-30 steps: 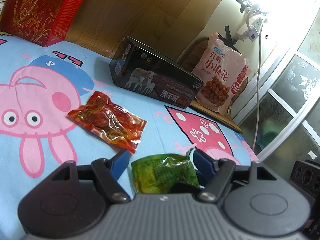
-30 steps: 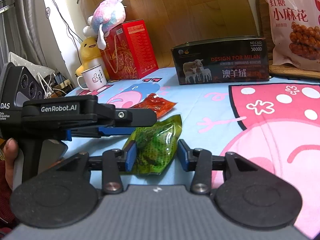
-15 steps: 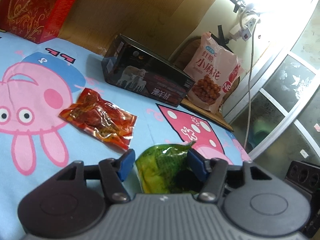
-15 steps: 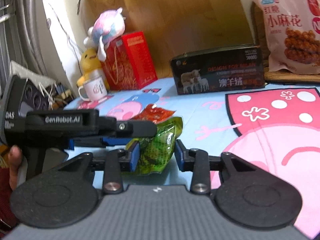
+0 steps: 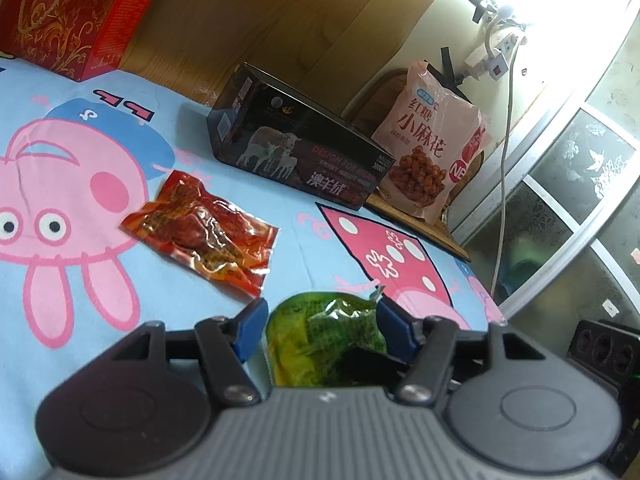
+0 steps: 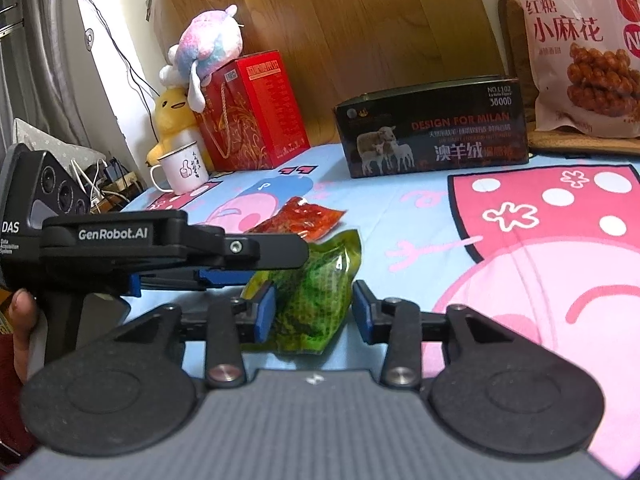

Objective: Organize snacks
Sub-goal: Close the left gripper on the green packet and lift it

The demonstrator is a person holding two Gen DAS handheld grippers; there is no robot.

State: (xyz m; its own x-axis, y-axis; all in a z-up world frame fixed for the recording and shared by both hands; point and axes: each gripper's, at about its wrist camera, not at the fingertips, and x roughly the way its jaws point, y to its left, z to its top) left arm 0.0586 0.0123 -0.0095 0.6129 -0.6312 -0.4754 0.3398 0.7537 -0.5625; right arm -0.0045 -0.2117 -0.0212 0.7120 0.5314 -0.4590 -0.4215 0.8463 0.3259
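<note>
Nearest the cameras, both claws converge on the green snack packet (image 6: 316, 300), which lies flat on the cartoon-print sheet (image 5: 72, 288). The right claw (image 6: 313, 312) is spread, its blue pads flanking the packet at about 9 and 3 o'clock with a gap visible on the right side, so no pinch is made. The left claw (image 5: 320, 330) is also spread around the same packet, and in the right wrist view it reaches in from 9 o'clock just above the packet's near end; whether its pads touch the film cannot be told. The task looks barely begun: no snack appears gathered or sorted yet, and the green one is still to be lifted. Just beyond, at about 11 o'clock, the red snack packet (image 5: 204, 232) lies loose on the sheet, near the green one but apart from it, also waiting. Farther back stands the dark box with sheep (image 6: 432, 136) at 12 o'clock, with the large pink snack bag (image 6: 580, 48) propped at 1 o'clock on a wooden board. At 10 o'clock are a red gift box (image 6: 248, 116), plush toys and a white mug (image 6: 184, 168). The two claws crowding one packet seem the main obstruction.
</note>
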